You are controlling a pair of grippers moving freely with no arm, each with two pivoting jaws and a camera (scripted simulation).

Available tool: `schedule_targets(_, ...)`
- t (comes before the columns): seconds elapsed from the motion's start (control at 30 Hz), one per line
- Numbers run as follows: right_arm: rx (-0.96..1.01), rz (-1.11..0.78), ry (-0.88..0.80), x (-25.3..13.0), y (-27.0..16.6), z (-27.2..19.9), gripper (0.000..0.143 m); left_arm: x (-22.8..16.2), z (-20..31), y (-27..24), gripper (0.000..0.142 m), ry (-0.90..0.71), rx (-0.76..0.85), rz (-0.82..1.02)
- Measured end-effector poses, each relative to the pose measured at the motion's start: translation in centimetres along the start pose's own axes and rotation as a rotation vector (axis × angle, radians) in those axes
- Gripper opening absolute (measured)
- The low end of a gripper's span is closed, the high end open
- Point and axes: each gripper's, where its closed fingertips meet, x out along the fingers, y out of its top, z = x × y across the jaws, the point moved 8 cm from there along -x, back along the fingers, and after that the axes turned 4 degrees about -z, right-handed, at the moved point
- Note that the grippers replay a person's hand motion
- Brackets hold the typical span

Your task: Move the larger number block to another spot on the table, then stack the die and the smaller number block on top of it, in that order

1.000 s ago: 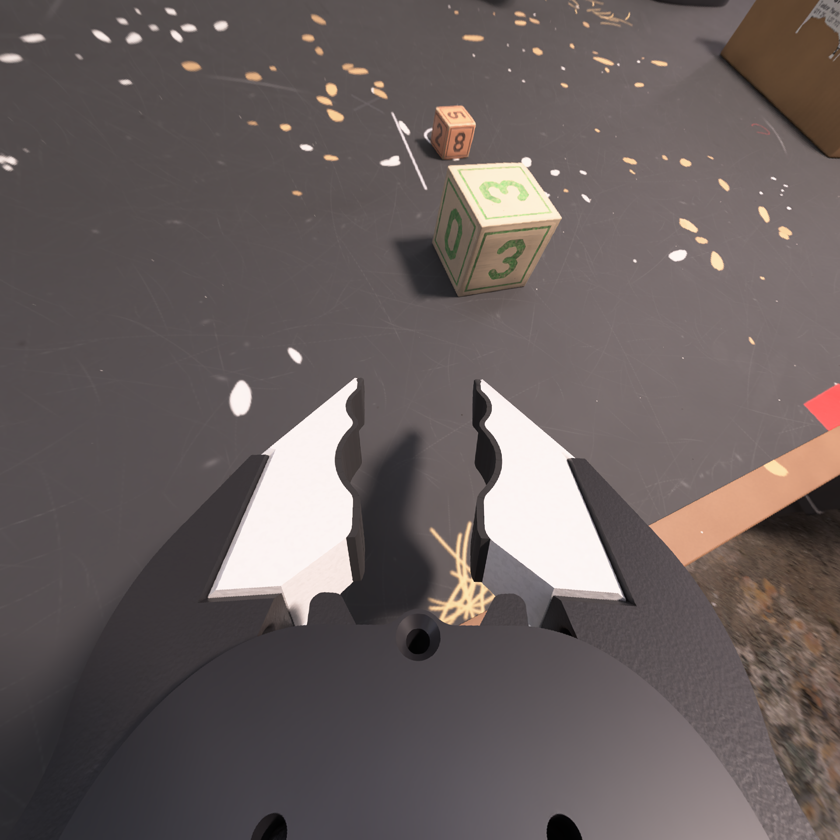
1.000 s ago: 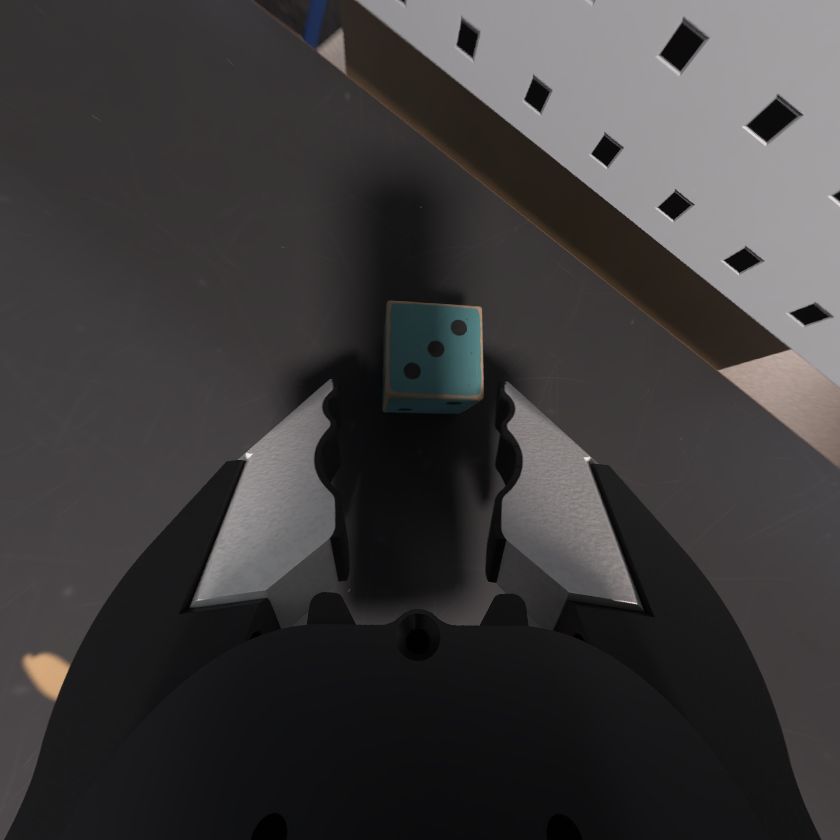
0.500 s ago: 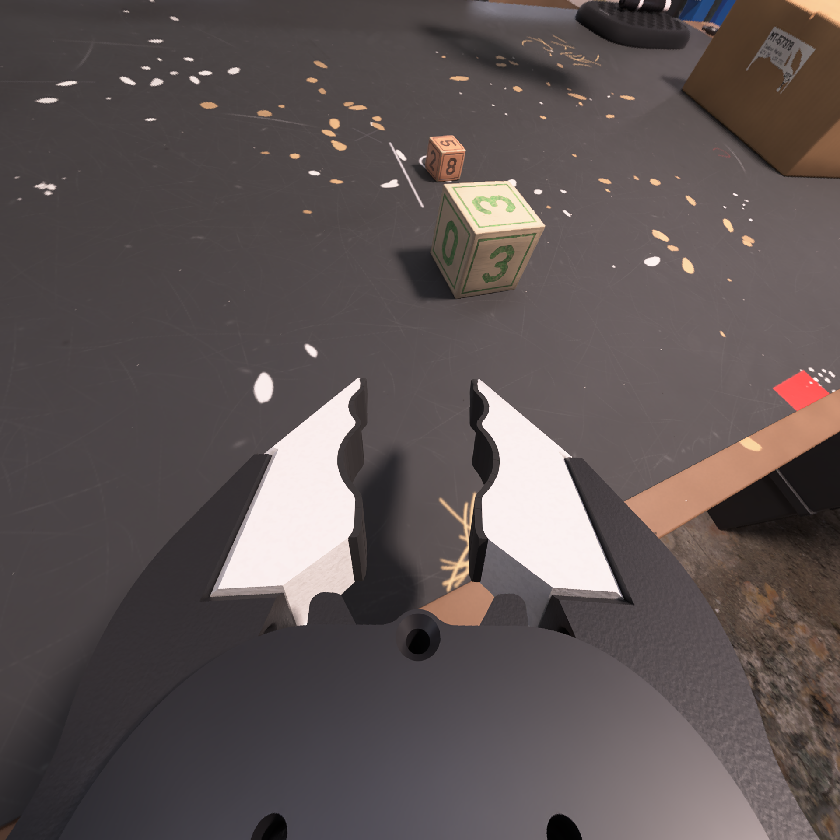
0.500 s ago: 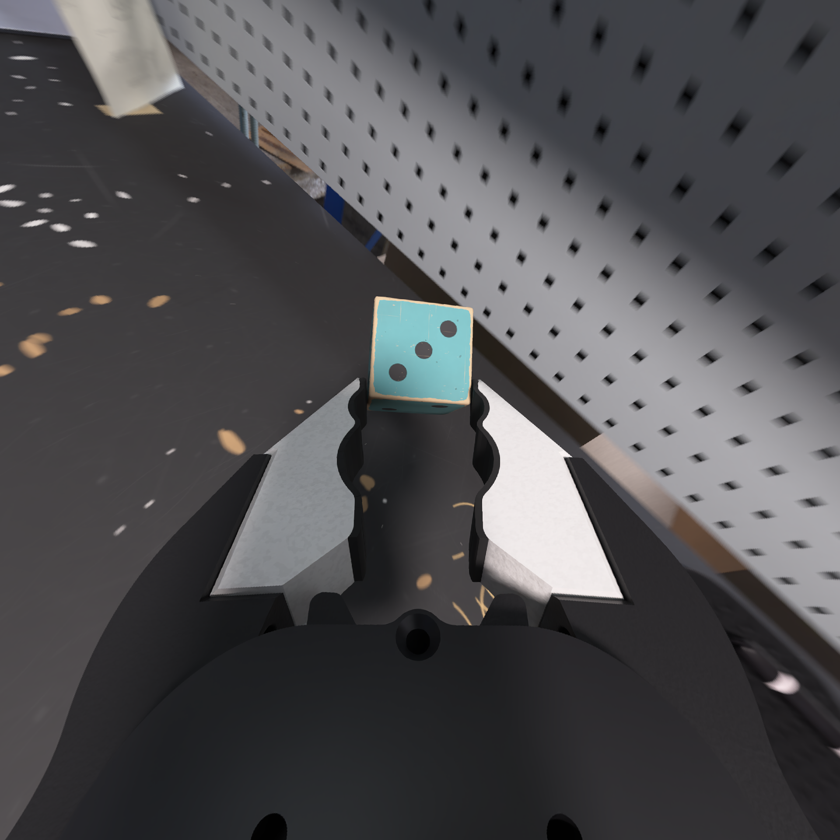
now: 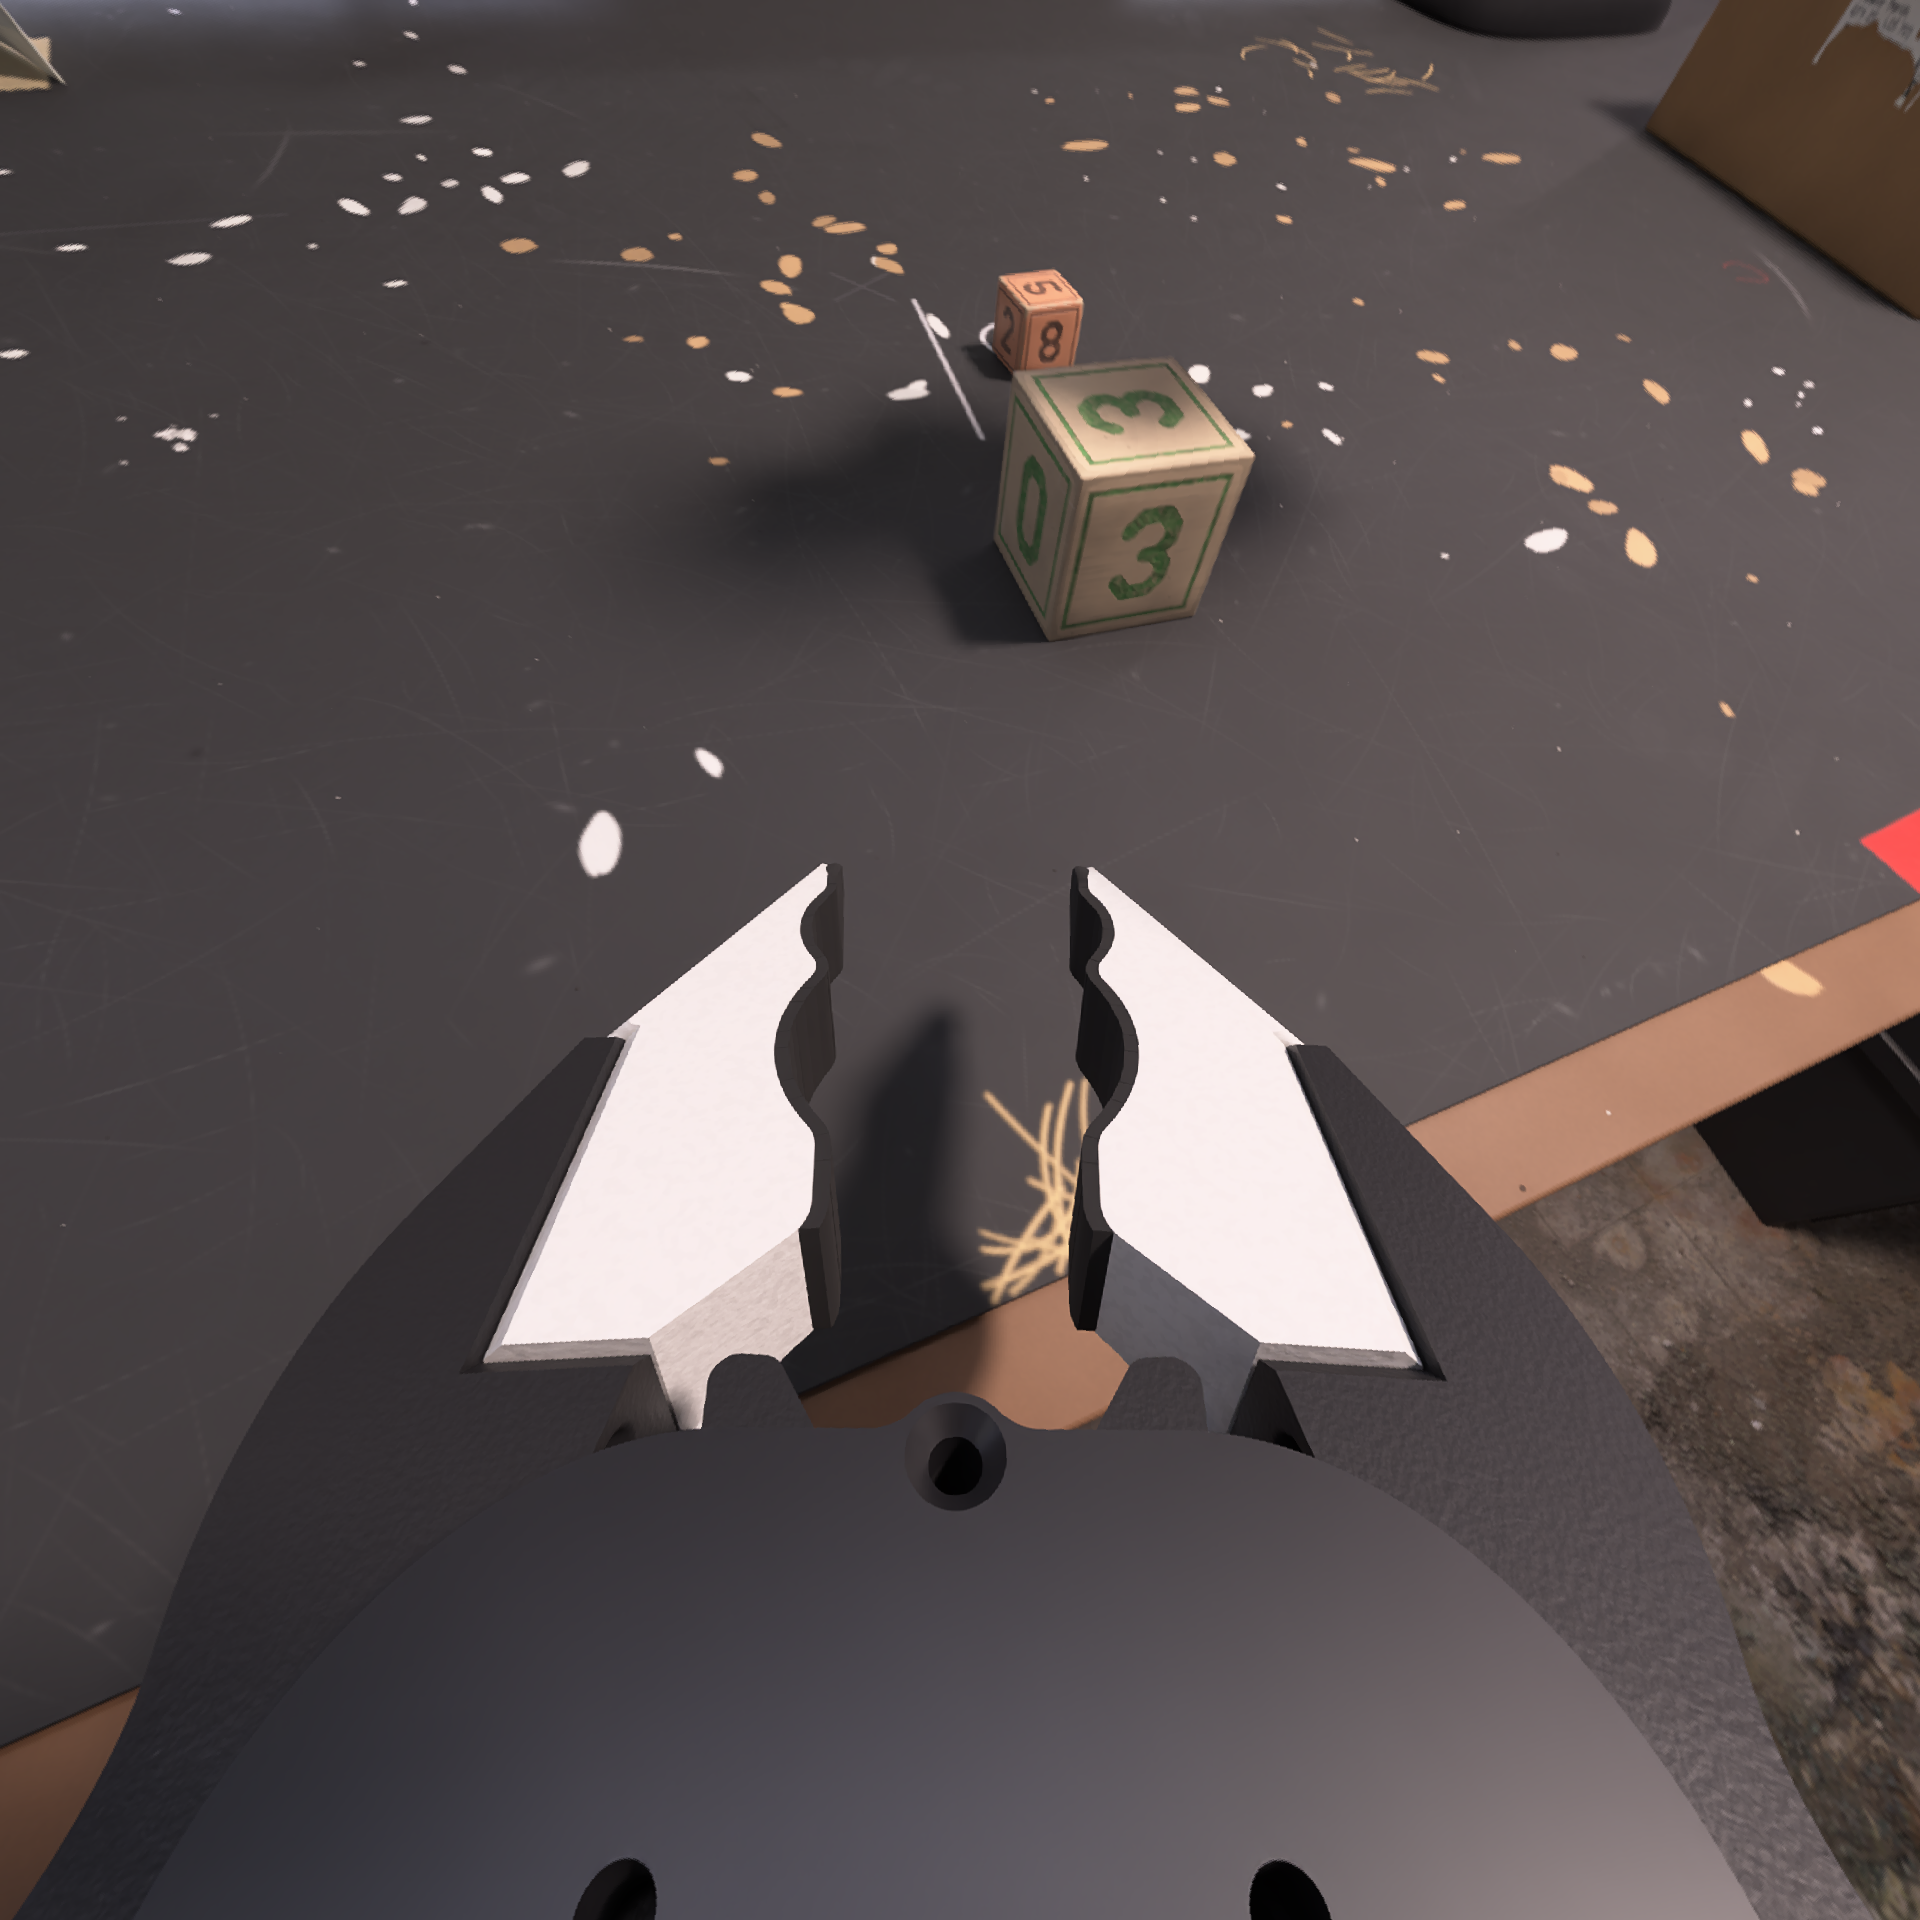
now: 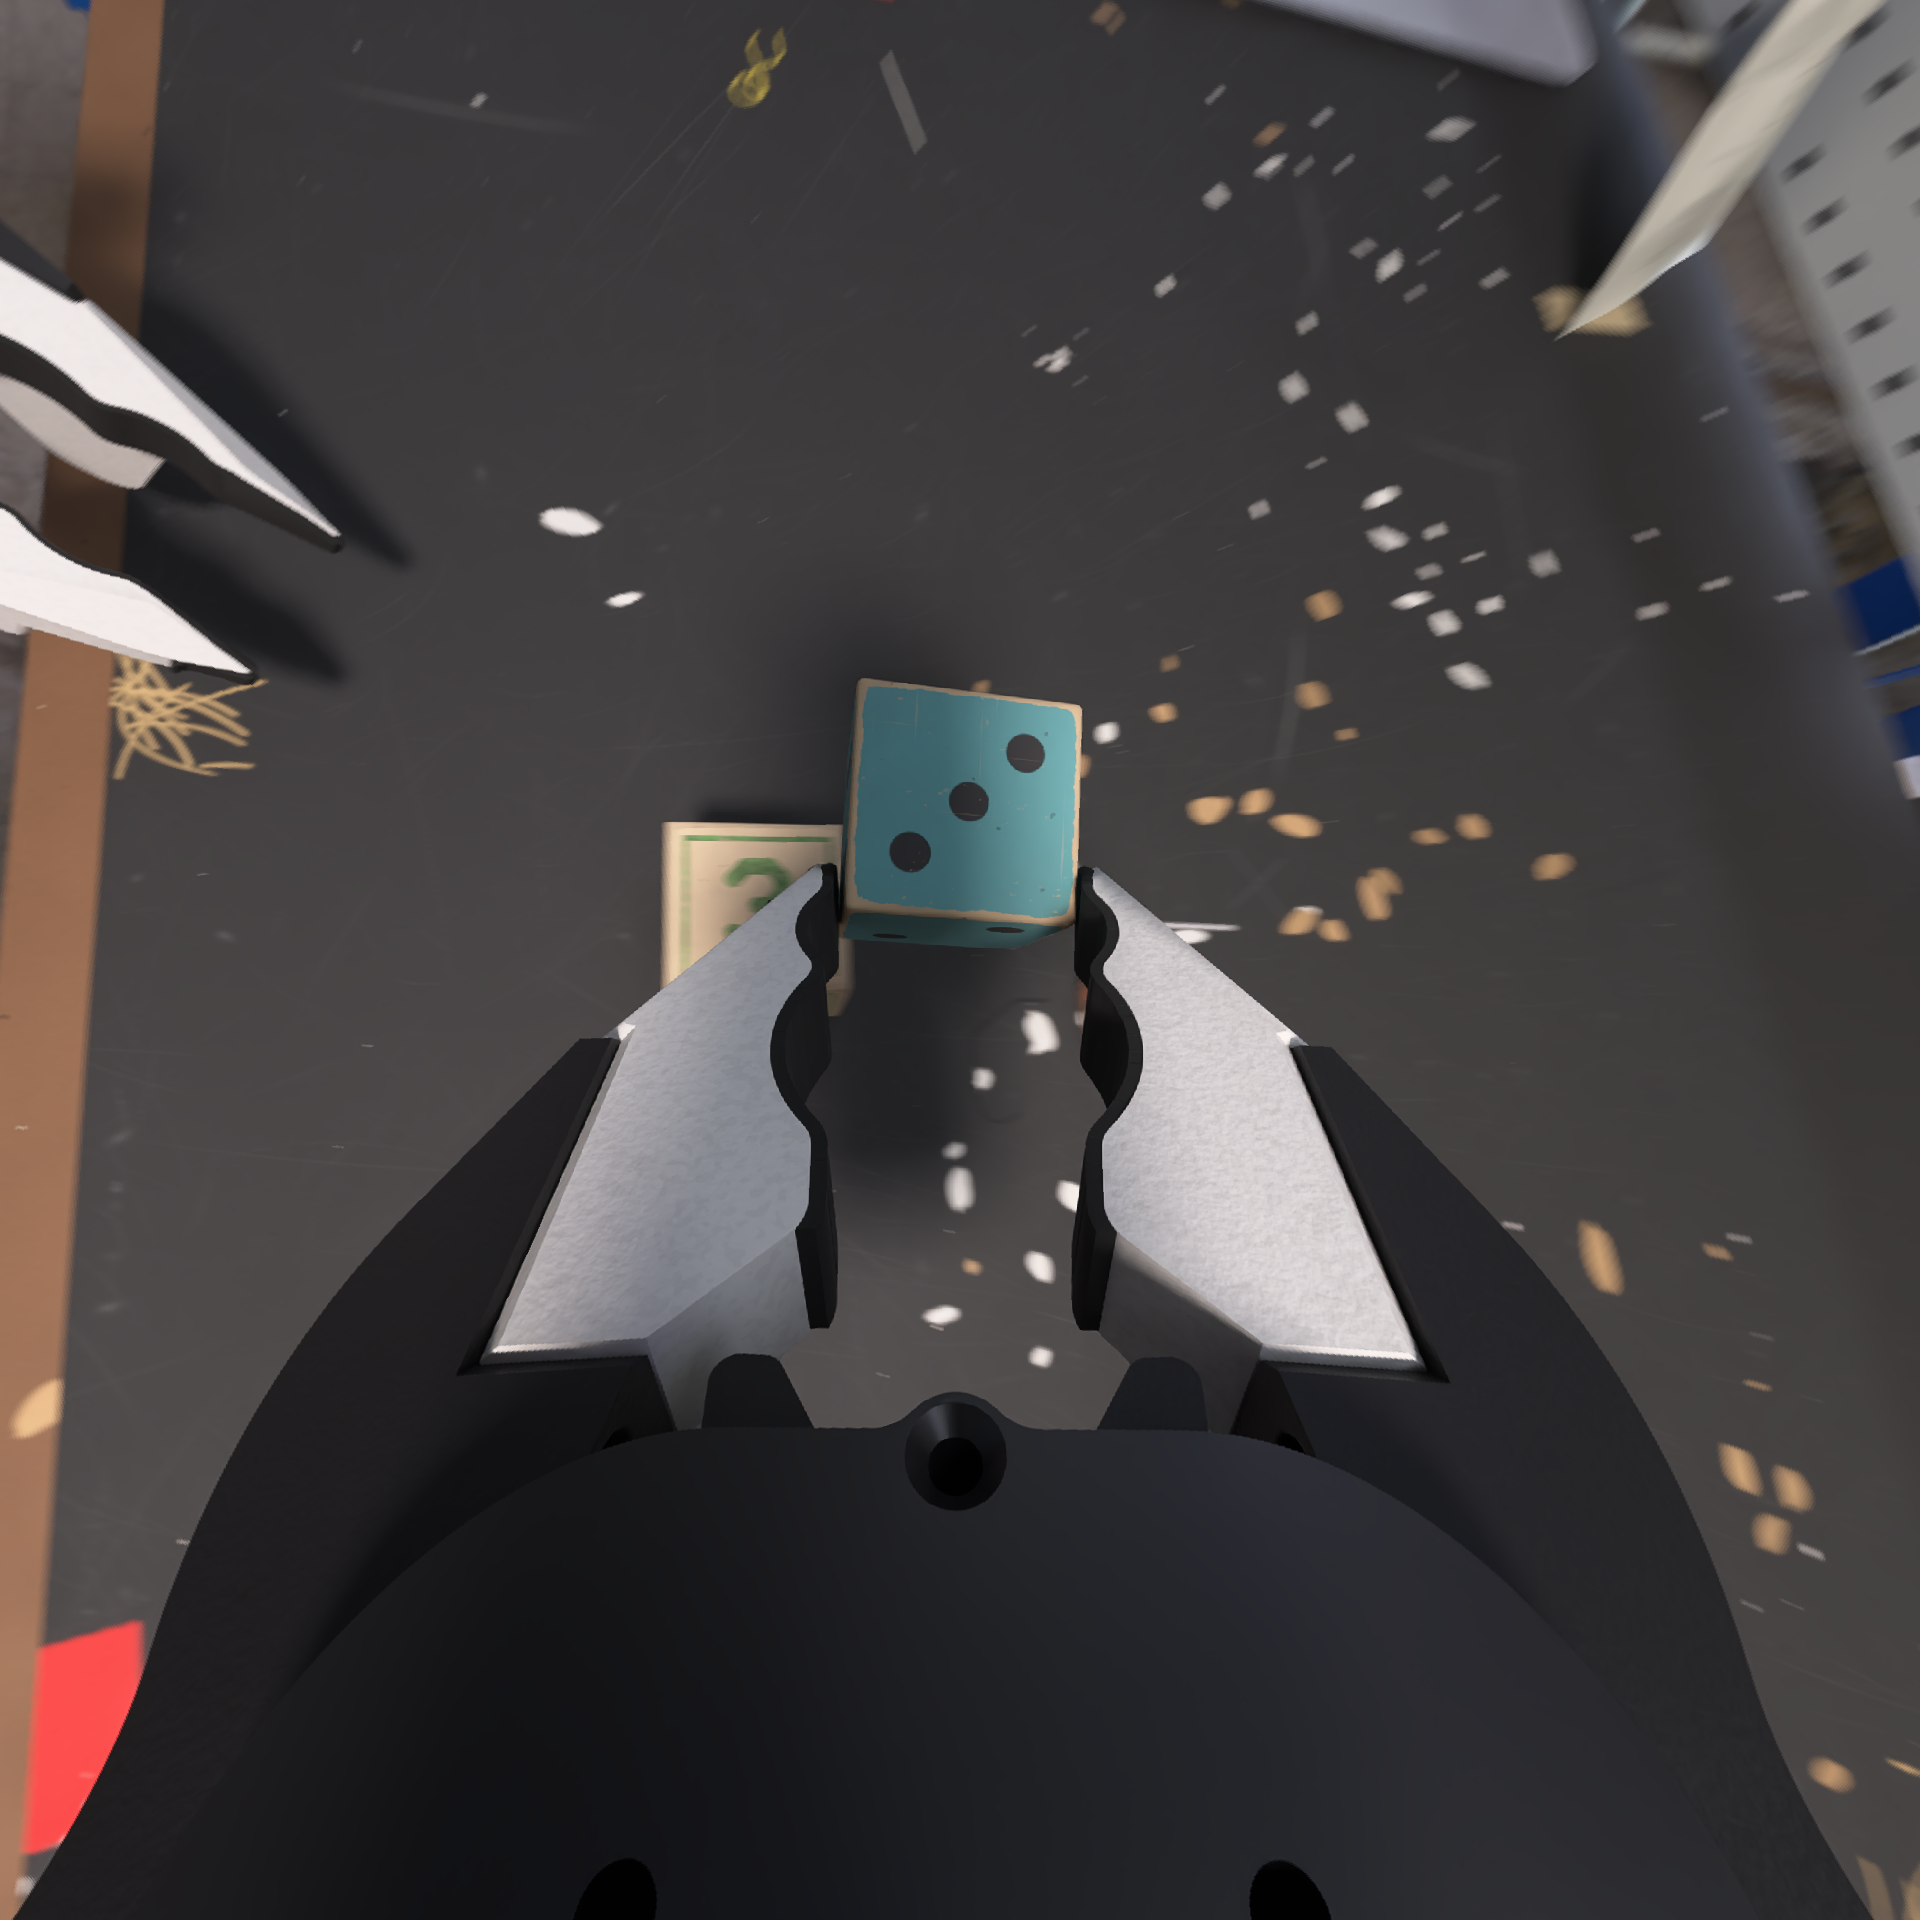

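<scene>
The larger number block [image 5: 1122,499], pale wood with green digits, stands on the dark table [image 5: 416,623]. The smaller orange number block [image 5: 1037,320] stands just behind it. My left gripper [image 5: 954,883] is open and empty, near the table's front edge, well short of both blocks. My right gripper [image 6: 956,894] is shut on the teal die [image 6: 961,805] and holds it high above the table, looking down. The larger block shows below it in the right wrist view [image 6: 732,883], just left of the die, partly hidden by my finger. The left gripper's fingers [image 6: 135,457] show at far left.
A cardboard box [image 5: 1808,135] stands at the back right. The table's brown edge [image 5: 1558,1081] runs close under my left gripper, with floor beyond. A red patch [image 5: 1896,847] lies at the right edge. A grey pegboard [image 6: 1860,260] borders the far side. Paint flecks cover the table.
My right gripper closed on the die, lifted it from beside the pegboard and carried it over the table to above the larger block. My left gripper drew back slightly and stayed open.
</scene>
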Motion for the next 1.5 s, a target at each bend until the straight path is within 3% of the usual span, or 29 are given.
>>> schedule_targets(0.27, -0.023, -0.179, 0.062, 4.8, -1.3, -3.7, 0.045, 0.1, 1.6, -0.9, 0.044, 0.020, 0.093, -0.021)
schedule_targets(0.83, -0.036, -0.142, 0.073, 5.4, -2.6, -4.2, 0.045, 0.3, 3.6, -0.7, 0.045, -0.043, 0.132, -0.038)
schedule_targets(0.87, -0.056, -0.141, 0.053, 5.2, -2.7, -4.3, 0.045, 0.3, 3.6, -0.8, 0.046, -0.044, 0.132, -0.040)
schedule_targets(0.93, -0.085, -0.112, 0.005, 3.9, -2.7, -4.3, 0.066, 0.4, 3.6, -0.8, 0.046, -0.044, 0.133, -0.044)
schedule_targets(1.0, -0.082, -0.054, -0.075, 1.4, -2.8, -4.6, 0.069, 0.4, 3.5, -0.9, 0.047, -0.047, 0.134, -0.049)
schedule_targets(1.1, -0.005, 0.085, -0.216, -2.7, -4.5, -7.2, 0.068, 0.4, 2.8, -0.3, 0.049, -0.048, 0.154, -0.049)
schedule_targets(1.2, 0.205, 0.292, -0.319, -5.0, -8.2, -11.6, 0.061, 0.6, 1.2, 1.3, 0.050, -0.051, 0.157, -0.062)
schedule_targets(1.33, 0.418, 0.472, -0.312, -5.8, -12.6, -16.4, 0.052, 1.7, -0.8, 6.5, 0.054, -0.210, 0.156, -0.057)
schedule_targets(1.5, 0.418, 0.492, -0.423, -6.7, -15.2, -17.8, 0.048, 6.7, -1.1, 15.9, 0.054, -0.297, 0.516, -0.108)
